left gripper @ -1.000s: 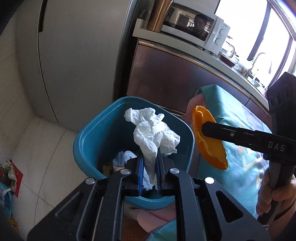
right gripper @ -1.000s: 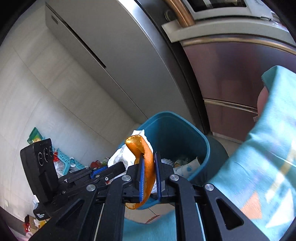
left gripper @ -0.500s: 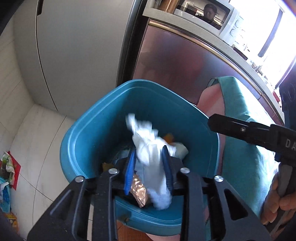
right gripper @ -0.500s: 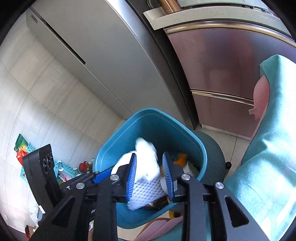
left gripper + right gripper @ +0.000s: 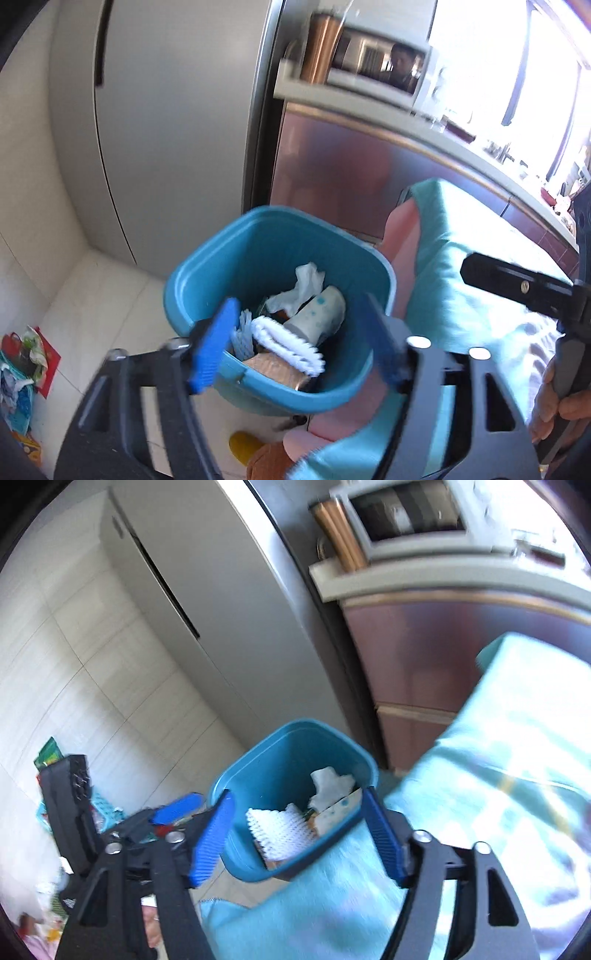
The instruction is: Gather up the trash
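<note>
A moment ago the left gripper (image 5: pixel 299 343) held white tissue (image 5: pixel 301 286) and the right gripper (image 5: pixel 299 834) held orange peel. Now both are opening with nothing between them, and the trash lies in the blue bin (image 5: pixel 207 266). That load looks done. The bin stands on a pale tiled floor (image 5: pixel 92 295) by a grey fridge (image 5: pixel 177 110), beside a teal cloth (image 5: pixel 498 757).

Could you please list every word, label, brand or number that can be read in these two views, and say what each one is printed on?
None can be read.
Right gripper: in the left wrist view, a small round mark on its black bar, too blurred to read.
Paper cup in the blue bin: blue spots only, no lettering.
Packets on the floor: coloured print, too small and blurred.
Microwave: front blurred, no legible label.
</note>
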### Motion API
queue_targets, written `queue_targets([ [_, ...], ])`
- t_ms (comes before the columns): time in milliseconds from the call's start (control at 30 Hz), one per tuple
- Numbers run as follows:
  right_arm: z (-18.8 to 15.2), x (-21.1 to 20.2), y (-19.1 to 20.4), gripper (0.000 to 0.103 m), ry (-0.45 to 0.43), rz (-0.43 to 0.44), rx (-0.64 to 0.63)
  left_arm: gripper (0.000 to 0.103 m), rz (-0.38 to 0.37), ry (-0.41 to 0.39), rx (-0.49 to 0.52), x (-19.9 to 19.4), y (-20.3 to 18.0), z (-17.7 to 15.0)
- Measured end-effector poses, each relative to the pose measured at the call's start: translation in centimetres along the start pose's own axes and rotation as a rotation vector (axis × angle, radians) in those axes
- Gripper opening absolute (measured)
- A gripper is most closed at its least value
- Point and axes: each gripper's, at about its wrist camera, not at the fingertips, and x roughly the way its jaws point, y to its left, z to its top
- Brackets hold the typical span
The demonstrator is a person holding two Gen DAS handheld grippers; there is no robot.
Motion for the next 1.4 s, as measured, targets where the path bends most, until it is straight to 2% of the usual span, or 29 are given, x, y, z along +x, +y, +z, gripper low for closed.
queue_targets([
  [67,-0.8,-2.0,0.4,0.082,-0.056,-0.036,-0.029,0.082,0.01,-0.051,0.028,-1.6,-1.0,-0.1],
  [100,-1.1,-2.9,0.4,0.083,-0.084,-0.055,-0.035,0.087,0.016,-0.081,0.041,-2.4,-1.6,-0.3],
  [267,-3.3,-6.8,1.0,0.093,-0.193,-0.148,-0.067,0.098,0.021,-0.2,0.08,-5.9,-3.7,-0.8],
  [433,-4.9,-9.5,0.7,0.096,-0.263,-0.211,-0.054,0.098,0.005,-0.252,0.098,-8.4,-5.1,-1.3],
  [633,-6.1,-12.0,0.0,0.096,-0.309,-0.257,-0.048,0.098,-0.021,-0.261,0.103,-9.5,-6.7,-1.7],
  [867,-6.7,-13.8,-0.2,0.096,-0.331,-0.251,-0.031,0.098,-0.039,-0.261,0.116,-10.4,-8.1,-2.4],
  [1167,-6.9,-15.1,0.0,0.096,-0.351,-0.246,-0.039,0.098,-0.034,-0.268,0.126,-11.6,-9.3,-3.2],
  [1400,-7.5,-16.1,0.5,0.096,-0.382,-0.283,-0.054,0.098,-0.028,-0.287,0.12,-12.0,-9.3,-3.2],
])
